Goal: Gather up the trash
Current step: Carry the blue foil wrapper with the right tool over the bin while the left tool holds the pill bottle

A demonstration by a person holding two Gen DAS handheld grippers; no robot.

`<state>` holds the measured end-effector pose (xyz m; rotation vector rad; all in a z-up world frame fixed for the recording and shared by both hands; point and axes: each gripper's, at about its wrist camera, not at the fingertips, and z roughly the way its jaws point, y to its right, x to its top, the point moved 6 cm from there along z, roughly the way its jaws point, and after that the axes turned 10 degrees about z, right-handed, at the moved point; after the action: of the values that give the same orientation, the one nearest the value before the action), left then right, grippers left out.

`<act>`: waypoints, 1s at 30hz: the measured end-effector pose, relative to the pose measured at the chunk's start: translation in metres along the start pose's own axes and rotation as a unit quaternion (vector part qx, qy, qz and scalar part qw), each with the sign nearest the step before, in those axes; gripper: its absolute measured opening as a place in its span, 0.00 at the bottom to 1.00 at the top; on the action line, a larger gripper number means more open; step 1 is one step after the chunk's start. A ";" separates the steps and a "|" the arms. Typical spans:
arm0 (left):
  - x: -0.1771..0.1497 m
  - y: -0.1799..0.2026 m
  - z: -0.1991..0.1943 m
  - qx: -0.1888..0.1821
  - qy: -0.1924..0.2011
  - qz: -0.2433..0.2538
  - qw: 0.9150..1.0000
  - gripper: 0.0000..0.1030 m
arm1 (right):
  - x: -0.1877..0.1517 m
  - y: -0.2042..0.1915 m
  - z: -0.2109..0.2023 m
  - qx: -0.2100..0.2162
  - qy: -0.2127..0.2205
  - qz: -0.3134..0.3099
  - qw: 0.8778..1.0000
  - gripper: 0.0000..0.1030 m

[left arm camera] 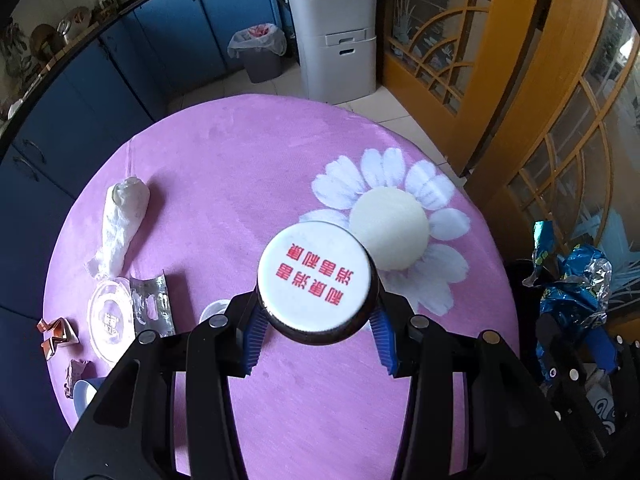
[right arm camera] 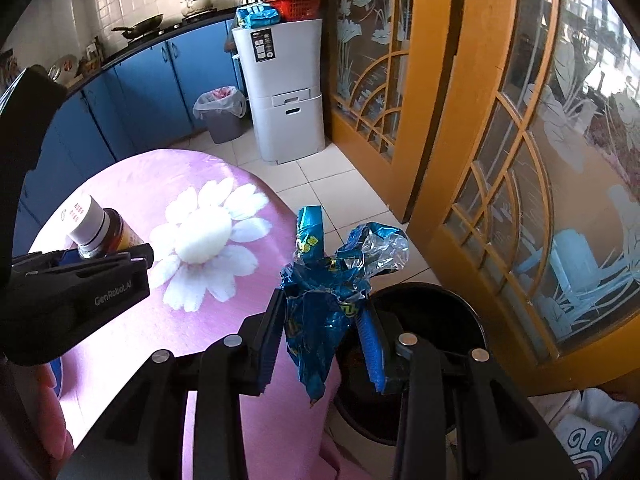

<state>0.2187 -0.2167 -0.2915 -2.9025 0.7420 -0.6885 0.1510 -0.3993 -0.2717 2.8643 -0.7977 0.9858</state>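
Note:
My left gripper is shut on a dark bottle with a white cap and red characters, held above the pink tablecloth. The bottle also shows in the right wrist view. My right gripper is shut on a crumpled blue foil wrapper, held at the table's right edge, beside the rim of a black bin on the floor. The wrapper also shows at the right in the left wrist view. On the table's left lie a crumpled white tissue, a clear plastic lid, a clear wrapper and copper foil scraps.
A grey bin with a white liner stands by the blue cabinets. A white storage unit stands beside it. Orange glass doors are on the right. A blue cup sits at the table's near left edge.

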 end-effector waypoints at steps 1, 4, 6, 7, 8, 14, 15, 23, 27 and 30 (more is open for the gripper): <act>0.000 0.003 -0.001 -0.001 0.000 0.002 1.000 0.45 | 0.000 0.003 -0.001 0.001 0.000 0.003 1.000 0.34; 0.001 0.011 -0.006 0.000 0.005 0.011 1.000 0.45 | 0.000 0.010 -0.004 0.002 0.001 0.011 1.000 0.34; 0.002 0.019 -0.009 0.000 0.007 0.019 1.000 0.45 | 0.001 0.016 -0.006 0.002 0.002 0.017 1.000 0.34; 0.002 0.023 -0.010 0.000 0.009 0.022 1.000 0.45 | 0.001 0.018 -0.007 0.002 0.003 0.019 1.000 0.34; 0.002 0.027 -0.011 0.000 0.010 0.025 1.000 0.45 | 0.001 0.021 -0.008 0.002 0.004 0.020 1.000 0.34; 0.006 0.050 -0.016 -0.002 0.016 0.048 0.999 0.45 | 0.003 0.038 -0.012 0.000 0.008 0.031 0.999 0.34; 0.006 0.054 -0.017 -0.002 0.017 0.051 0.999 0.45 | 0.003 0.040 -0.013 -0.001 0.009 0.033 0.999 0.34; 0.011 0.080 -0.019 -0.003 0.021 0.074 0.997 0.45 | 0.005 0.064 -0.013 -0.004 0.011 0.050 0.999 0.34; 0.013 0.095 -0.020 -0.004 0.022 0.085 0.996 0.45 | 0.005 0.076 -0.011 -0.006 0.009 0.061 0.998 0.34; 0.014 0.108 -0.018 -0.005 0.021 0.095 0.995 0.45 | 0.005 0.085 -0.008 -0.007 0.006 0.069 0.998 0.34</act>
<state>0.1744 -0.3177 -0.2879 -2.7849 1.0140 -0.7273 0.1099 -0.4741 -0.2749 2.8207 -1.0083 1.0037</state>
